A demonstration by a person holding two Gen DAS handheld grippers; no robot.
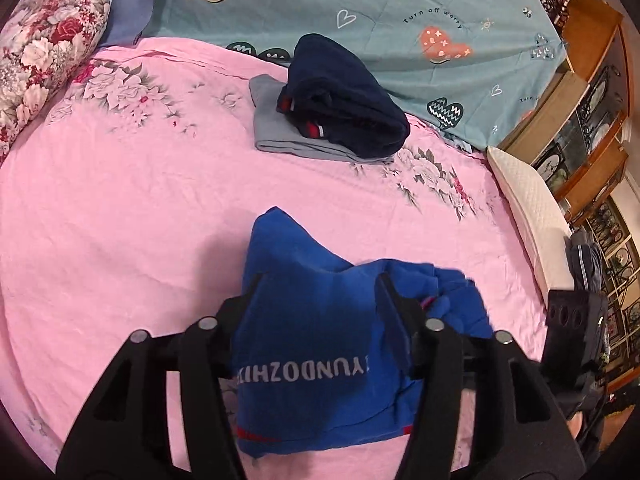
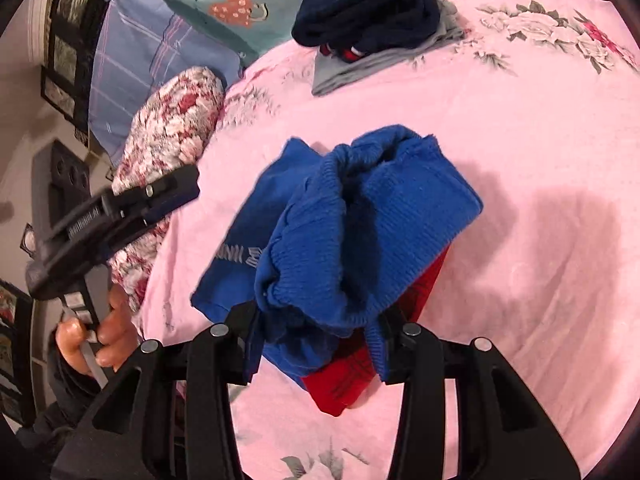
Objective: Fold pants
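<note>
Currently, the right gripper fingers clamp the bunched blue knit pants over the pink floral bedsheet; the left gripper fingers stand open around cloth. Lay it flat before creasing.

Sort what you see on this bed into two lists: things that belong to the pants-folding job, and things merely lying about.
Belongs to the job:
- blue pants with red trim
- right gripper, shut on their bunched fabric
- left gripper, over the pants

Lying about:
- navy garment on a folded grey garment
- floral pillow
- white pillow
- teal quilt
</note>
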